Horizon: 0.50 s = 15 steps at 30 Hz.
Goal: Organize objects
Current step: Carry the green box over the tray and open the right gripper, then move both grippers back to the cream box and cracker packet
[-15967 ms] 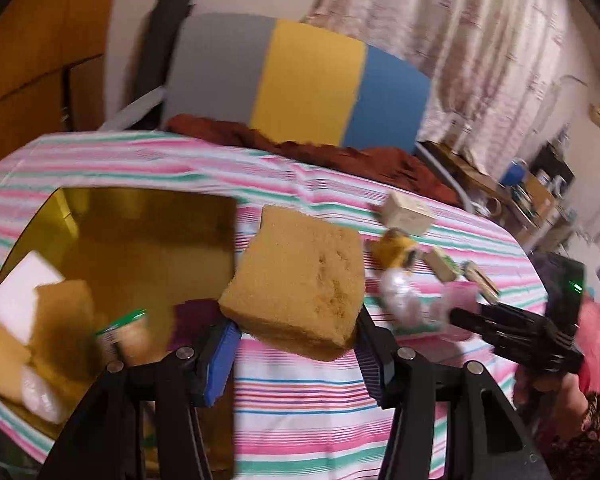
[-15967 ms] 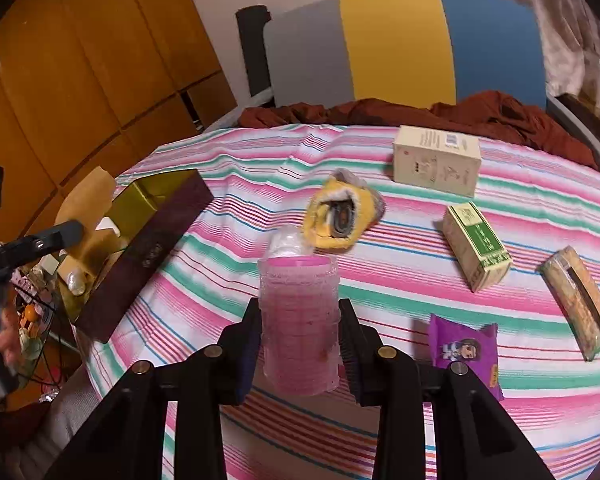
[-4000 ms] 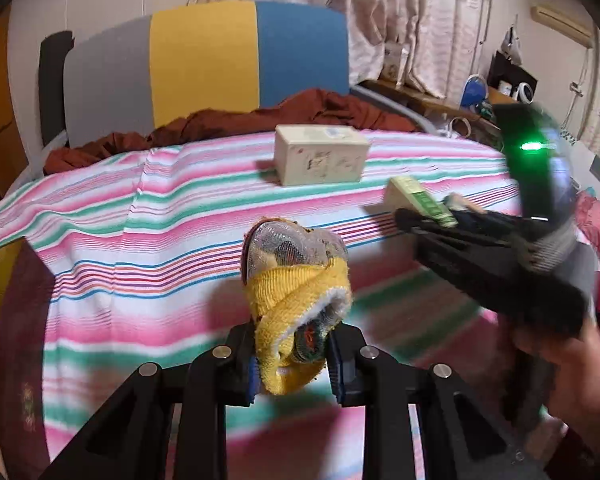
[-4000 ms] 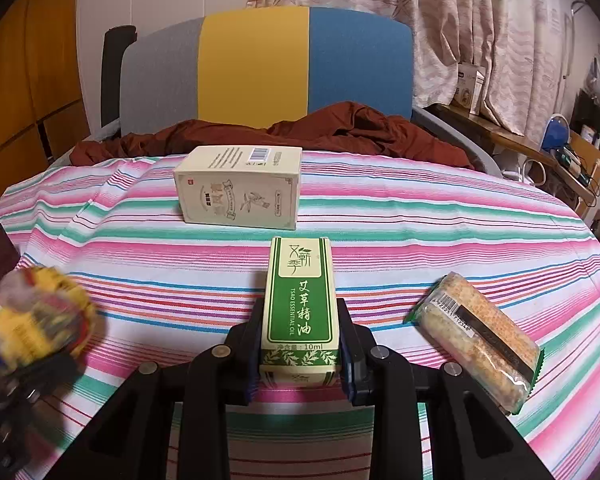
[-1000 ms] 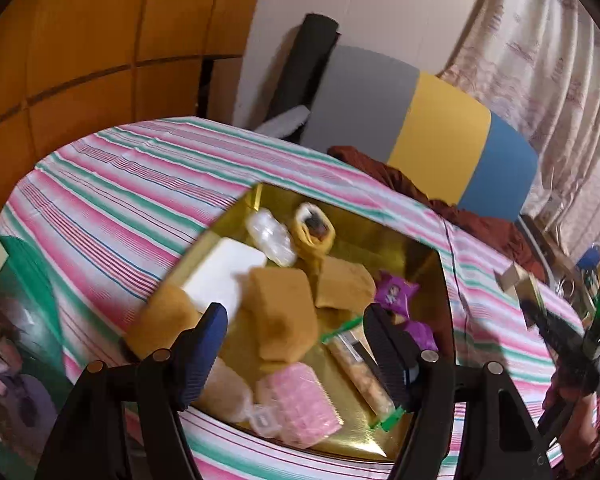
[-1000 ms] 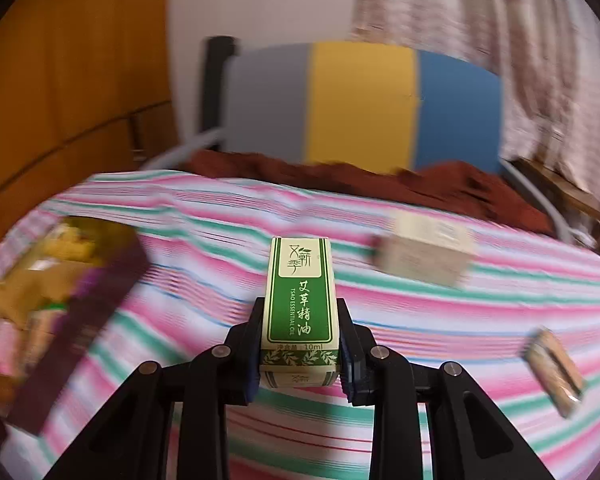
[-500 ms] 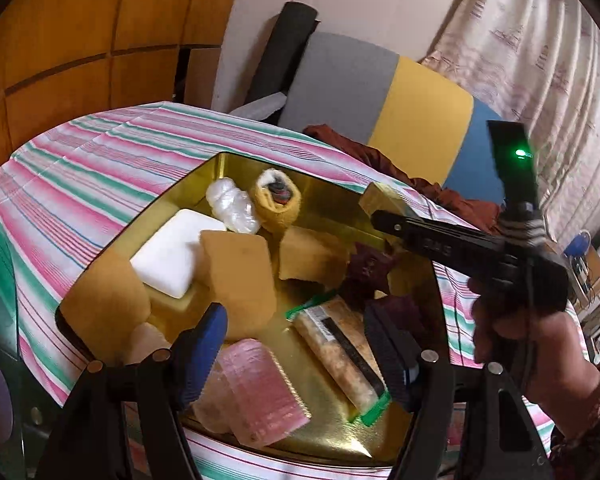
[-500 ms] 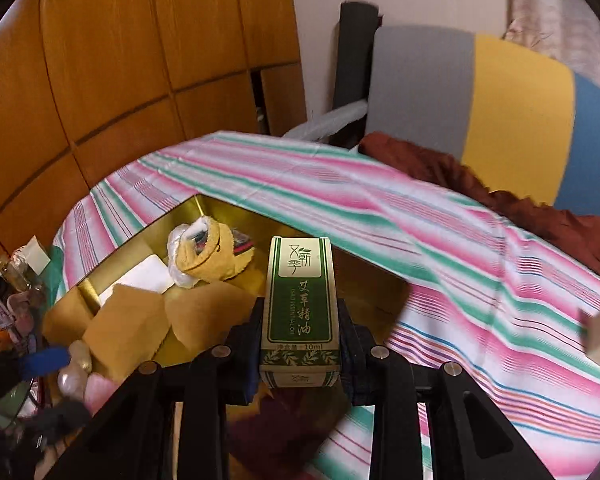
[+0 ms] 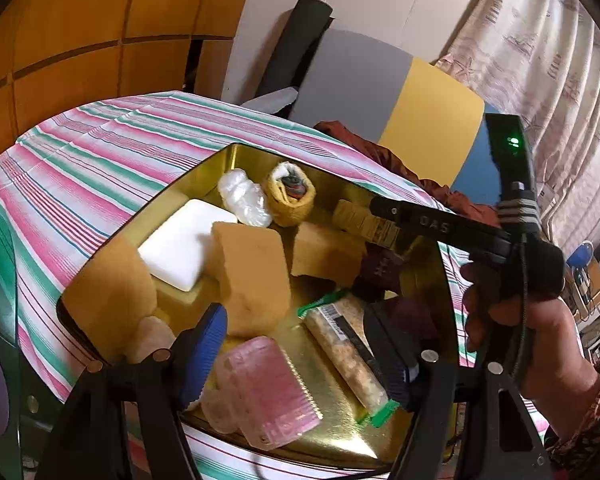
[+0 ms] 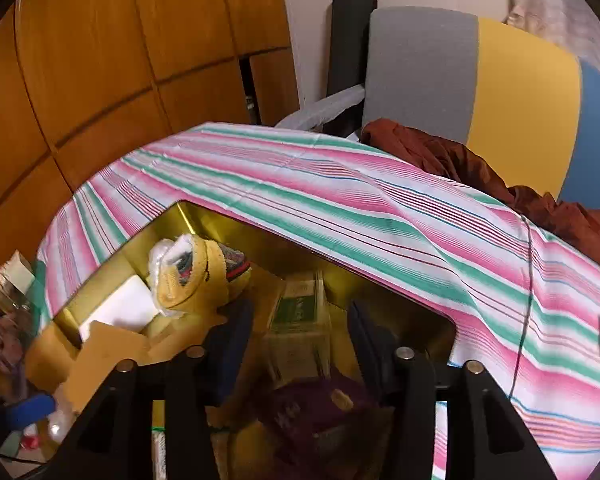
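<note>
A gold tray (image 9: 332,432) sits on the striped tablecloth, holding sponges (image 9: 252,276), a white block (image 9: 180,244), a rolled yellow sock (image 9: 290,194), a pink container (image 9: 274,392) and a snack bar (image 9: 348,360). My left gripper (image 9: 300,352) is open and empty above the tray's near side. My right gripper (image 10: 300,332) is open over the tray's far right part. The green essential oil box (image 10: 298,320) lies blurred between its jaws, apart from the pads. The right gripper also shows in the left wrist view (image 9: 384,216).
A purple packet (image 10: 312,408) lies in the tray below the green box. The striped tablecloth (image 10: 380,216) spreads to the right. A chair with grey, yellow and blue back (image 10: 480,80) and a brown cloth (image 10: 440,156) stand behind. Wooden panels (image 10: 100,60) are at left.
My right gripper has opened and let go of the green box, which now lies in the tray. My left gripper has stayed open and moved slightly closer over the tray.
</note>
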Each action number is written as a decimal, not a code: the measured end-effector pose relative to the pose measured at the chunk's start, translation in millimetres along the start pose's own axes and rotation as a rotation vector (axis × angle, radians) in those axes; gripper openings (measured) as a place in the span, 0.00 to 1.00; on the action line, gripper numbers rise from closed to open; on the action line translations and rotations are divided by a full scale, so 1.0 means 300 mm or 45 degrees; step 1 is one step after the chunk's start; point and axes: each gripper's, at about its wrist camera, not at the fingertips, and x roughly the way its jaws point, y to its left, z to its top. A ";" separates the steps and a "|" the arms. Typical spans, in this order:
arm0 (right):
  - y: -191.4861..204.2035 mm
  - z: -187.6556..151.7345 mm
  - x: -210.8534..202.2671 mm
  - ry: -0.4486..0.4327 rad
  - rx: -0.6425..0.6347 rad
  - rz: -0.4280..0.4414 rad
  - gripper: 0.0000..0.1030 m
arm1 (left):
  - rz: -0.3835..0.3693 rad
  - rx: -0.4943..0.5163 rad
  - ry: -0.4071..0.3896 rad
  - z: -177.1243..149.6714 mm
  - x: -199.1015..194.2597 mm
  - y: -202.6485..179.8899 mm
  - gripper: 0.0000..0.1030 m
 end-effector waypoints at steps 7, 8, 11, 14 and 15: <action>-0.048 -0.064 -0.123 -0.070 0.065 0.034 0.49 | -0.028 0.044 0.004 -0.019 -0.008 -0.049 0.70; -0.057 -0.076 -0.143 -0.079 0.076 0.034 0.49 | -0.031 0.050 0.004 -0.022 -0.009 -0.056 0.70; -0.078 -0.097 -0.190 -0.098 0.092 0.023 0.49 | -0.040 0.084 0.013 -0.035 -0.009 -0.086 0.70; -0.093 -0.122 -0.238 -0.105 0.078 -0.028 0.50 | -0.056 0.098 0.021 -0.050 -0.011 -0.108 0.70; -0.099 -0.130 -0.252 -0.106 0.074 -0.042 0.51 | -0.063 0.107 0.025 -0.056 -0.012 -0.120 0.70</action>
